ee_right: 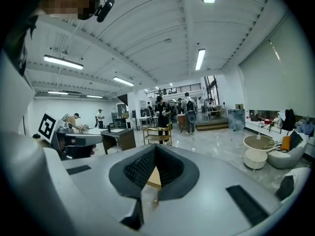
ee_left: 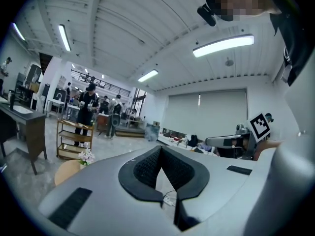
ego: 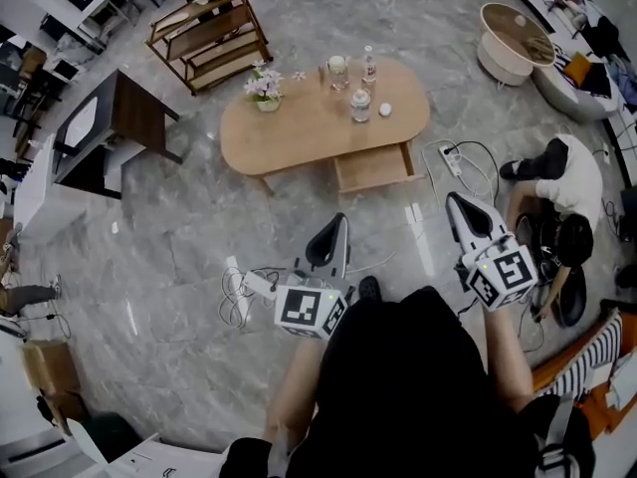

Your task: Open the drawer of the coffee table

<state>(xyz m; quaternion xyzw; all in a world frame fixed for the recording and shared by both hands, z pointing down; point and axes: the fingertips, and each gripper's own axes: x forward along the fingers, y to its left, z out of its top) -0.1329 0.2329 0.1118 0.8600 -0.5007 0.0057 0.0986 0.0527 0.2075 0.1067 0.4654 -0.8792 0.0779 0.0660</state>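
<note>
The oval wooden coffee table [ego: 299, 132] stands on the grey floor ahead of me in the head view. Its drawer [ego: 373, 167] is pulled out from the near side and looks empty. Both grippers are held up in the air well short of the table, apart from the drawer. My left gripper [ego: 336, 223] [ee_left: 161, 149] is shut with nothing between its ribbed pads. My right gripper [ego: 456, 203] [ee_right: 155, 147] is also shut and empty. A slice of the tabletop [ee_right: 153, 178] shows through the gap behind the right jaws.
On the table are a flower pot [ego: 265, 88], a jar [ego: 337, 68] and two bottles [ego: 361, 105]. A power strip [ego: 450, 159] with cables lies right of the drawer. A person [ego: 567, 182] crouches at the right. A wooden rack [ego: 209, 33] and a dark desk [ego: 114, 127] stand to the left.
</note>
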